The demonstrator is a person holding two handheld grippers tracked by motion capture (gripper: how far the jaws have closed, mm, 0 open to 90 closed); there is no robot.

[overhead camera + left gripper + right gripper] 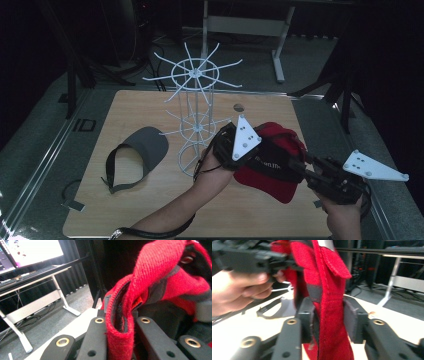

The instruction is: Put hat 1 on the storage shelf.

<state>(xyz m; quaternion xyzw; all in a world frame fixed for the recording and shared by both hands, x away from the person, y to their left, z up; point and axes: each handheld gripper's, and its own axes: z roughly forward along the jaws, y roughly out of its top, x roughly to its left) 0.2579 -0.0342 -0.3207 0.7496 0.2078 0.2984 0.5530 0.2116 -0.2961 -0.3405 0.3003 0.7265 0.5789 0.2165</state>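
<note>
High view: red cap held above the table between left gripper and right gripper, just right of the white wire rack; grey visor lies left of the rack. Left gripper view: jaws pinch the cap's strap. Right gripper view: jaws spread, cap fabric between, pads not pressing.

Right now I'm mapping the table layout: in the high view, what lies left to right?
Grey visor → white wire rack → left gripper → red cap → right gripper.
</note>
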